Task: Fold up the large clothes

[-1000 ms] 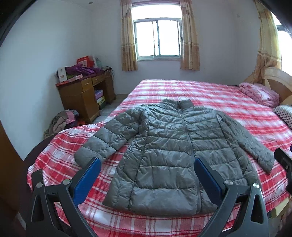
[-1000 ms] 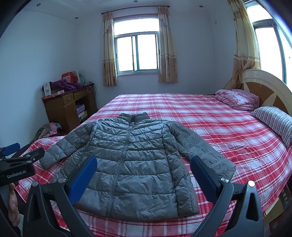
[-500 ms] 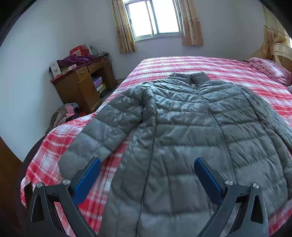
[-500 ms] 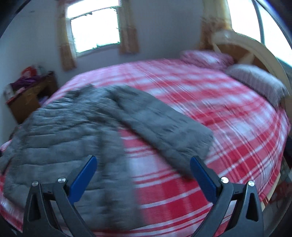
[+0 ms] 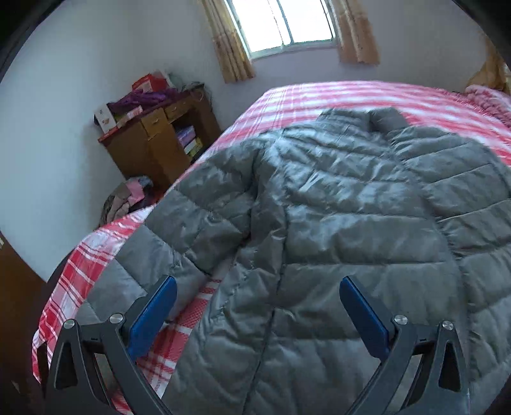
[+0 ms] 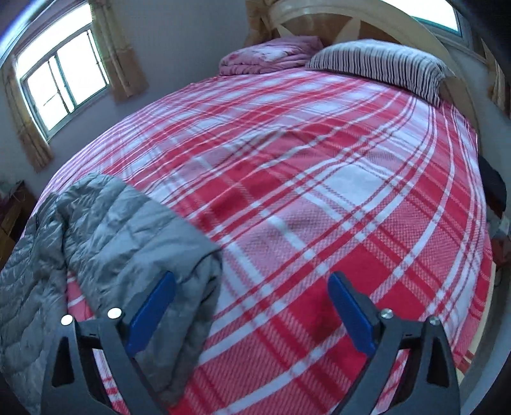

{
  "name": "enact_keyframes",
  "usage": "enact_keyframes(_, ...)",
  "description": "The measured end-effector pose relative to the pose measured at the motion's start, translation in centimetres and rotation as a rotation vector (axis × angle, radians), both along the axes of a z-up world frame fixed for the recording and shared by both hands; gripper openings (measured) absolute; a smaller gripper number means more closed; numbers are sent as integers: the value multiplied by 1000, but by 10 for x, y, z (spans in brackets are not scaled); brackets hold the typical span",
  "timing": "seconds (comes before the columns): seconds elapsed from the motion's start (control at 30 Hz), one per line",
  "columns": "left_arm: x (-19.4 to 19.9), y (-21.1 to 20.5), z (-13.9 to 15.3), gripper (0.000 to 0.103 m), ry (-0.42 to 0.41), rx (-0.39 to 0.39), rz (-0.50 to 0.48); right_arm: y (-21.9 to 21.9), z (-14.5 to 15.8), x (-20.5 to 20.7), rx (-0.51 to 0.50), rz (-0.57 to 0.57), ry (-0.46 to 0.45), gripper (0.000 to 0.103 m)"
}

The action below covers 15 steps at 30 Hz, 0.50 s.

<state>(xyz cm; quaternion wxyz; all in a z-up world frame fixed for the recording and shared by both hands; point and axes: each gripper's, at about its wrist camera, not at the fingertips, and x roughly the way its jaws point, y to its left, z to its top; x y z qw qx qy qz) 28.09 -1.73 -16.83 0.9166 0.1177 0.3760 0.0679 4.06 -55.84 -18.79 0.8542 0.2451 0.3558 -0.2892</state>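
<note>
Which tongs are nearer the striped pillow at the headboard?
Right. The right tongs, closing on nothing, face the striped pillow across the bed. The left tongs hang over the grey jacket; no pillow shows there.

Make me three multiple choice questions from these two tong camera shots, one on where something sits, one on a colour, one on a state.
1. Where does the striped pillow lie?
A. against the headboard
B. on the wooden desk
C. on the floor

2. What colour is the puffer jacket?
A. grey
B. navy
C. yellow

3. How does the jacket lie on the bed?
A. spread flat, unfolded
B. folded into a square
C. hanging from a hook

Answers: 1 A, the pillow rests at the bed's head beside the pink blanket. 2 A, its quilted fabric is grey in both views. 3 A, the left sleeve and right sleeve both lie out sideways.
</note>
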Motion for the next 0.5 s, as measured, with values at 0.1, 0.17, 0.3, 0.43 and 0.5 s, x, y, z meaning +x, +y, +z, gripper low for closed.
enact_keyframes(0.1,11,5,-19,102,51,-11,20,-1,-2,7,-14,1,5,97)
enact_keyframes(0.17,11,6,-28,102,66,-5,22,-1,-3,11,-13,12,-3,93)
enact_keyframes(0.3,6,6,-41,102,67,-11,16,11,-2,17,41,68,-50,80)
enact_keyframes(0.43,3,5,-36,102,78,-1,-13,37,-4,33,-5,176,6,40)
enact_keyframes(0.5,0,9,-24,102,63,3,-24,32,-2,36,-2,181,7,23)
